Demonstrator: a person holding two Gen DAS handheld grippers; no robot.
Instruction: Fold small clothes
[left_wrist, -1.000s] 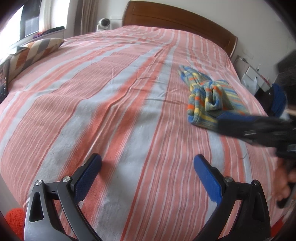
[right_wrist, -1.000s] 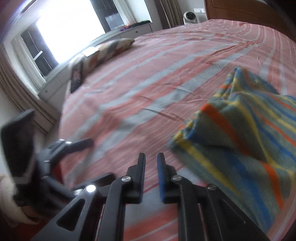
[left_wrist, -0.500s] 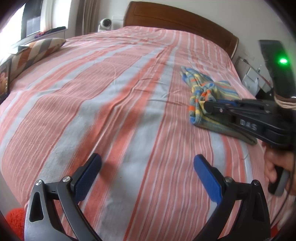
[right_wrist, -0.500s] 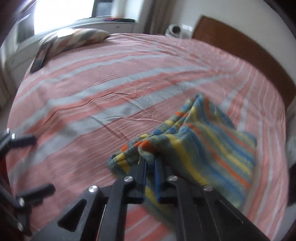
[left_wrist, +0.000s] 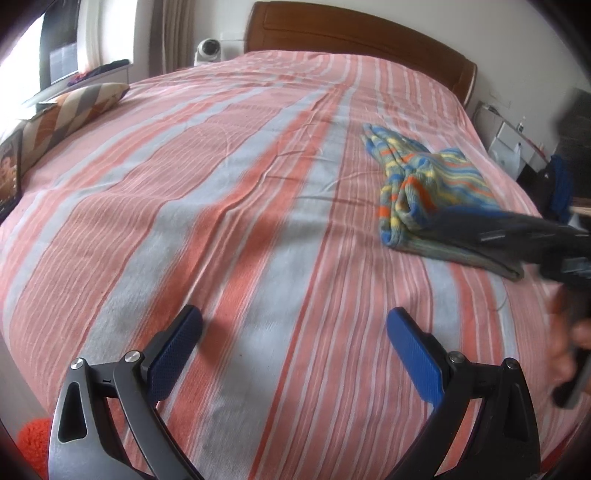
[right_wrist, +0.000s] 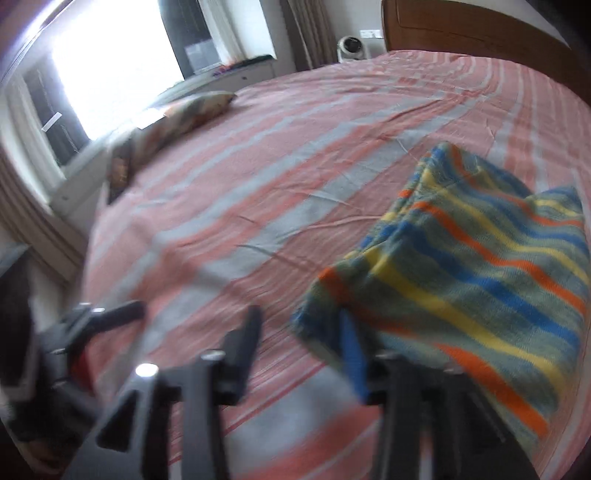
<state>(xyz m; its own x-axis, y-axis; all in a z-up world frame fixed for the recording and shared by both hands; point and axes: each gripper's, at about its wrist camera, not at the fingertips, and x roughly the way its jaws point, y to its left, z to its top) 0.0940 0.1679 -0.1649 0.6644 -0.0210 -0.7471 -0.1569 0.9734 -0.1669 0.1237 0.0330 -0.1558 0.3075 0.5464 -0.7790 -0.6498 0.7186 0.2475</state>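
Since half a second ago our right gripper (right_wrist: 301, 341) has let go of the striped jumper (right_wrist: 476, 273), jaws just opened, nothing between them. It lies folded just right of them (nearer than our wide-open left gripper (left_wrist: 295, 339)).

Daylight from window (right_wrist: 110, 66), blown out to white glare. Bedspread (left_wrist: 221, 184) evenly lit, soft shadows. Right wrist view motion-blurred, worst near the bottom. Fisheye bends edges; dark vignette in corners.
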